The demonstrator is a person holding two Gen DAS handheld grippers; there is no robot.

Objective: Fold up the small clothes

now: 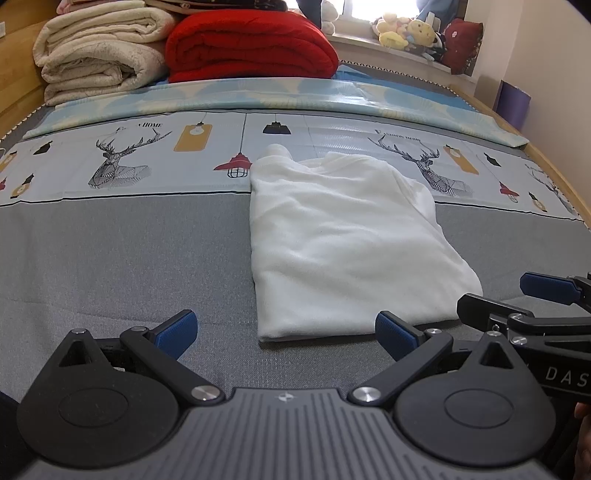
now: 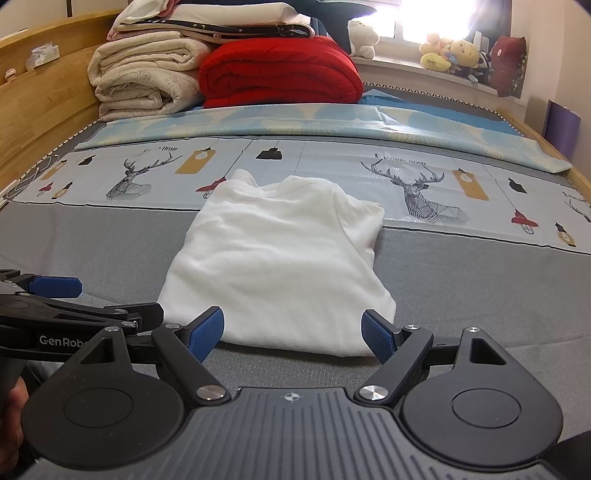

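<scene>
White garment (image 1: 343,240) lies untouched; both tongs (image 1: 286,330) (image 2: 293,332) gape empty.

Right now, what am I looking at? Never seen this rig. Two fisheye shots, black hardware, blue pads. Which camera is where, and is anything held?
There is no robot arm here. A person holds a handheld two-finger gripper in each hand, and each gripper carries a fisheye camera looking forward along its fingers.

The left wrist view shows the left gripper at the bottom, with the right gripper intruding at its right edge. The right wrist view shows the right gripper, with the left one at its left edge.

Both stand open and hold nothing. The blue pads sit near the front edge of a white garment, partly folded, lying on a grey bed cover. Behind it are a deer-print sheet, a red blanket, cream blankets and plush toys on the windowsill.
</scene>
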